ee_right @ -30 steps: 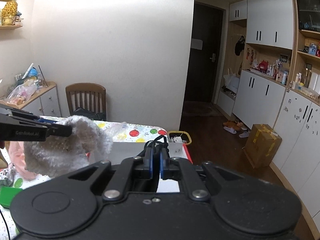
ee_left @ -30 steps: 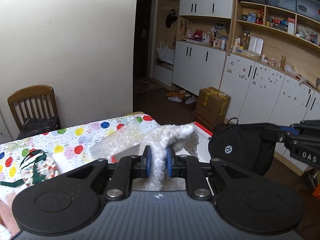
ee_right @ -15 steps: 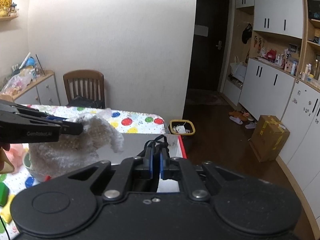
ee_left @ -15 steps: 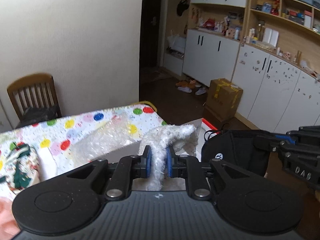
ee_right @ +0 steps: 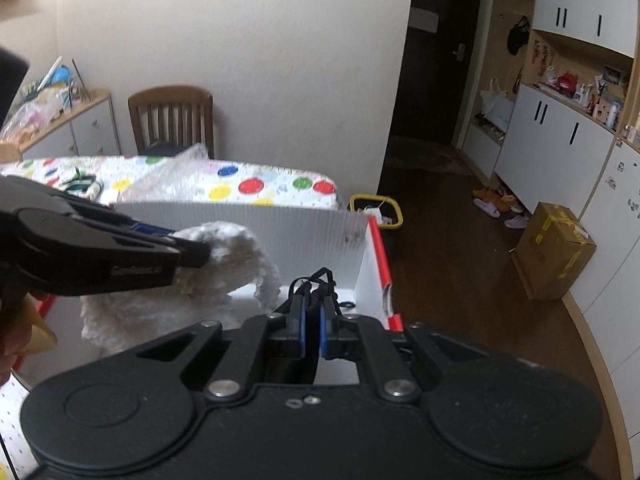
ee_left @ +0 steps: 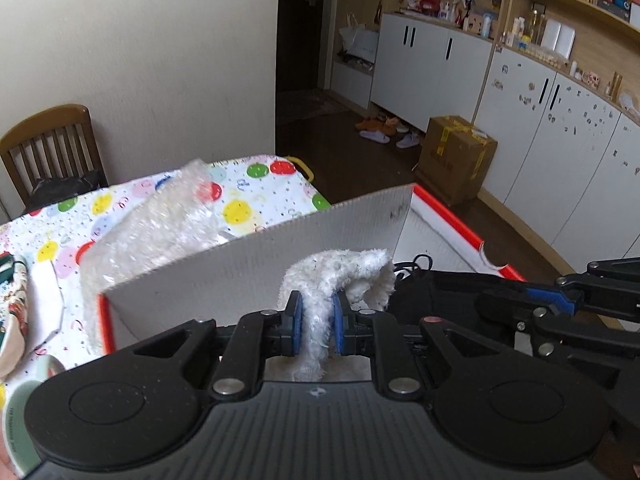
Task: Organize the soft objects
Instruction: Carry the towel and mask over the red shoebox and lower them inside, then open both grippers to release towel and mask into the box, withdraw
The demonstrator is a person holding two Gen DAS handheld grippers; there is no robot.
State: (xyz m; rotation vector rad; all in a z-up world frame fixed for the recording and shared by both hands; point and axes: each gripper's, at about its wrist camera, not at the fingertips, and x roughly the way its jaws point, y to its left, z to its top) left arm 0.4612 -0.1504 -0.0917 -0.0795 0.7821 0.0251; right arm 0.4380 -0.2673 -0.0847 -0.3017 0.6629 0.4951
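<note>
The left gripper [ee_left: 314,322] pinches a white fluffy cloth [ee_left: 340,270], which hangs over the white box [ee_left: 256,272] directly ahead of it. Just to its right, the right gripper [ee_right: 311,330] clamps a black mask [ee_left: 436,300] by its black straps [ee_right: 316,280].

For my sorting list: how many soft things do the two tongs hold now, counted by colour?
White: 1, the fluffy white towel in the left tongs
Black: 1, the black fabric piece with cords in the right tongs
Total: 2
</note>
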